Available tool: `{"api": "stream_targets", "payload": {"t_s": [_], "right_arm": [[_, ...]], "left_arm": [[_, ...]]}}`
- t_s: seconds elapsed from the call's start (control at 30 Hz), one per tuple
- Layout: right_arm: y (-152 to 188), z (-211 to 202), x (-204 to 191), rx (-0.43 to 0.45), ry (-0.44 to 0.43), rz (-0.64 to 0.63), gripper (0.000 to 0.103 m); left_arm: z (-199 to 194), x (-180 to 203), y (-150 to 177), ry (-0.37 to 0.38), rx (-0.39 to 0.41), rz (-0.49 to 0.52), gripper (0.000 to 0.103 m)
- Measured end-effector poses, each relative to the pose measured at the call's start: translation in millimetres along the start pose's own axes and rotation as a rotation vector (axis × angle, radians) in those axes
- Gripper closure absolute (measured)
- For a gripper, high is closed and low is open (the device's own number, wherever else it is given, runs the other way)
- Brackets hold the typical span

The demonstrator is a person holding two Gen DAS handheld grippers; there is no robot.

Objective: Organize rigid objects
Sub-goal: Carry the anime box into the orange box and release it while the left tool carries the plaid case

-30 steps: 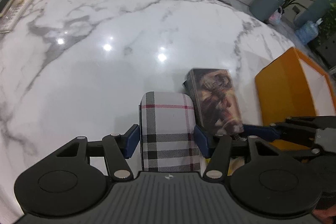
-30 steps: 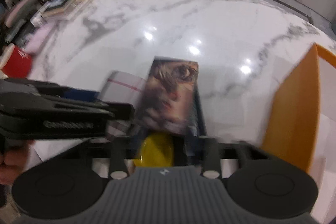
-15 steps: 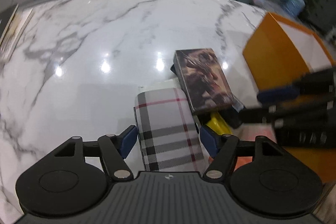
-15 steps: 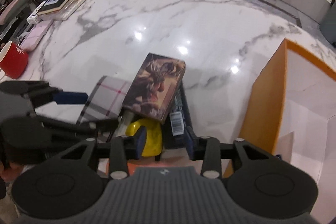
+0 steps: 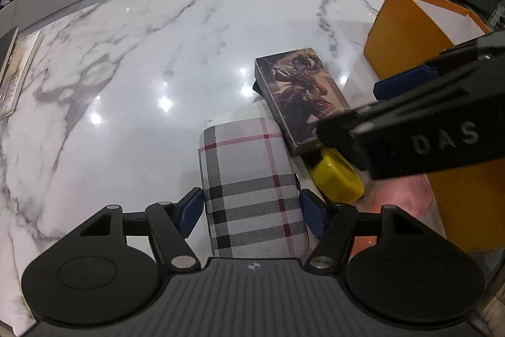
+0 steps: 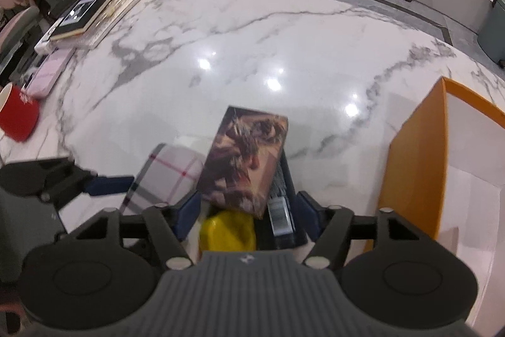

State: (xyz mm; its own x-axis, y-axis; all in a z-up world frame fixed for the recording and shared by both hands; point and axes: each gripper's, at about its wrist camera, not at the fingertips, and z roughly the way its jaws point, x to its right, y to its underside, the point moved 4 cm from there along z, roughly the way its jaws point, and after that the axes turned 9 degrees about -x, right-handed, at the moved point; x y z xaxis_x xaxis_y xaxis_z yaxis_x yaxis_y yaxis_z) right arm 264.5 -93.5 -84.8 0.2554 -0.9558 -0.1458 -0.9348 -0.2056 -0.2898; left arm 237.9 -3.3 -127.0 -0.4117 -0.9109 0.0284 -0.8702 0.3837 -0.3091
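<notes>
My left gripper (image 5: pixel 252 210) is shut on a plaid case (image 5: pixel 252 188), grey-white with black and red stripes, held over the marble table (image 5: pixel 126 68). The case also shows in the right wrist view (image 6: pixel 164 176). Beside it lies a box with a painted figure (image 5: pixel 303 100), resting on a black box and a yellow object (image 5: pixel 337 176). My right gripper (image 6: pixel 247 213) stands open around the painted box (image 6: pixel 246 160), the black box (image 6: pixel 281 210) and the yellow object (image 6: pixel 227 231). In the left wrist view my right gripper (image 5: pixel 426 116) hangs over the pile.
An open orange box (image 5: pixel 407 46) with a white inside stands at the right, also in the right wrist view (image 6: pixel 410 166). Books (image 6: pixel 91 11), a pink case (image 6: pixel 47 75) and a red mug (image 6: pixel 17 112) sit at the table's left edge.
The right gripper has opened and drawn back a little from the pile. The left gripper has kept its hold on the plaid case and swung its view toward the orange box.
</notes>
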Motion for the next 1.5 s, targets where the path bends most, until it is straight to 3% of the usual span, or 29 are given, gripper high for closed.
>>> {"api": "stream_targets", "payload": {"t_s": [0.4, 0.5, 0.8, 1.2, 1.5], "right_arm": [[-29, 37, 0, -0.02, 0.009, 0.121, 0.033], [-31, 37, 0, -0.014, 0.002, 0.12, 0.041], [-20, 32, 2, -0.011, -0.012, 0.12, 0.043], [1, -13, 8, 0.034, -0.027, 0.095, 0.043], [21, -78, 24, 0.132, -0.021, 0.084, 0.043]], "left_arm": [[2, -5, -4, -0.018, 0.028, 0.001, 0.027], [3, -4, -7, -0.023, 0.031, -0.007, 0.026], [1, 1, -3, -0.029, 0.044, 0.009, 0.027], [-26, 6, 13, 0.02, 0.102, 0.005, 0.028], [-74, 27, 6, 0.121, 0.196, -0.001, 0.028]]}}
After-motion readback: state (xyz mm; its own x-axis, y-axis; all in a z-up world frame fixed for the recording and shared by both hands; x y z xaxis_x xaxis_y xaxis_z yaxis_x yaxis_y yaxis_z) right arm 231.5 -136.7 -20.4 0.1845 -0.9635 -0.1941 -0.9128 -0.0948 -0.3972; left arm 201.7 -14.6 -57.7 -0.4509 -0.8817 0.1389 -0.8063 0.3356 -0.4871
